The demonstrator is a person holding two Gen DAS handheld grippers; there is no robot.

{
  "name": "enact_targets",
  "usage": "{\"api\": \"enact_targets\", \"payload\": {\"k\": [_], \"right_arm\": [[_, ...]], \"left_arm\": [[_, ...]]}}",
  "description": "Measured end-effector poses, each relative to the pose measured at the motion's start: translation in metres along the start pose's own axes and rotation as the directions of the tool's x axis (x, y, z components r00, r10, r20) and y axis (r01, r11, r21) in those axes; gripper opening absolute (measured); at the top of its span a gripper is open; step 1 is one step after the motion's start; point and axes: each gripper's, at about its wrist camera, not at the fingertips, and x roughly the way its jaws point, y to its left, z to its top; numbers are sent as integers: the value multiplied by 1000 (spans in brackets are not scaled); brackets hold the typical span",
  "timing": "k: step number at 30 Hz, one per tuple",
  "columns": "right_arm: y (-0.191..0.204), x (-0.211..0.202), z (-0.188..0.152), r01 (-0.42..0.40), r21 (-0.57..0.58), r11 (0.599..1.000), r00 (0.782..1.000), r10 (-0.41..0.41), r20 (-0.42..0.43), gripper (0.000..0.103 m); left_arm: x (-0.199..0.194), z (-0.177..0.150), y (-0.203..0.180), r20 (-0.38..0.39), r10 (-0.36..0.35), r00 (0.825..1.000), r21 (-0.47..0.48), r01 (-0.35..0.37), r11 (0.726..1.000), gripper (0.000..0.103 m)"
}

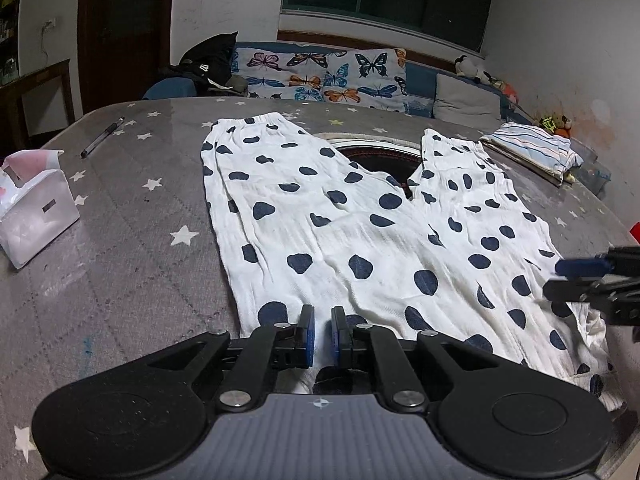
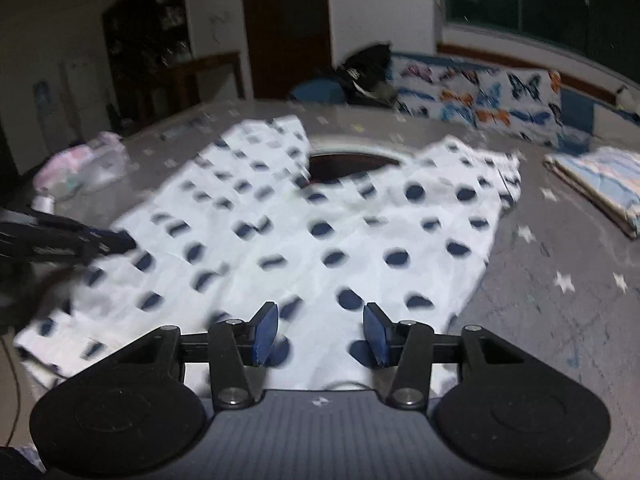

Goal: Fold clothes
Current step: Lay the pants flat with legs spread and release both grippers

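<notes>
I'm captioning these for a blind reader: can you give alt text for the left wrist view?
White trousers with dark spots lie flat on a grey star-print table. The left gripper is nearly closed at their near edge. A pen and folded striped cloth lie further back.

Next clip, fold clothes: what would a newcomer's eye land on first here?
The white trousers with dark blue spots dominate, spread flat across the grey star-print table cover, legs fanned apart over a dark round opening. The left claw sits nearly shut at the garment's near edge, cloth between its pads. Behind the table, a butterfly-print cushion stands out.
</notes>
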Motion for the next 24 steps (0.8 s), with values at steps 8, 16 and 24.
{"api": "enact_targets", "payload": {"k": [8, 16, 24], "right_arm": [[-9, -18, -27, 91, -23, 996, 994, -92, -54, 45], [-13, -21, -17, 54, -5, 999, 997, -54, -52, 47], [-32, -7, -4, 57, 59, 997, 998, -55, -25, 48]], "left_arm": [[1, 0, 5, 3, -10, 1000, -28, 10, 1000, 10], [3, 3, 11, 3, -12, 1000, -28, 12, 1000, 10], [2, 3, 12, 1, -16, 1000, -40, 16, 999, 10]]}}
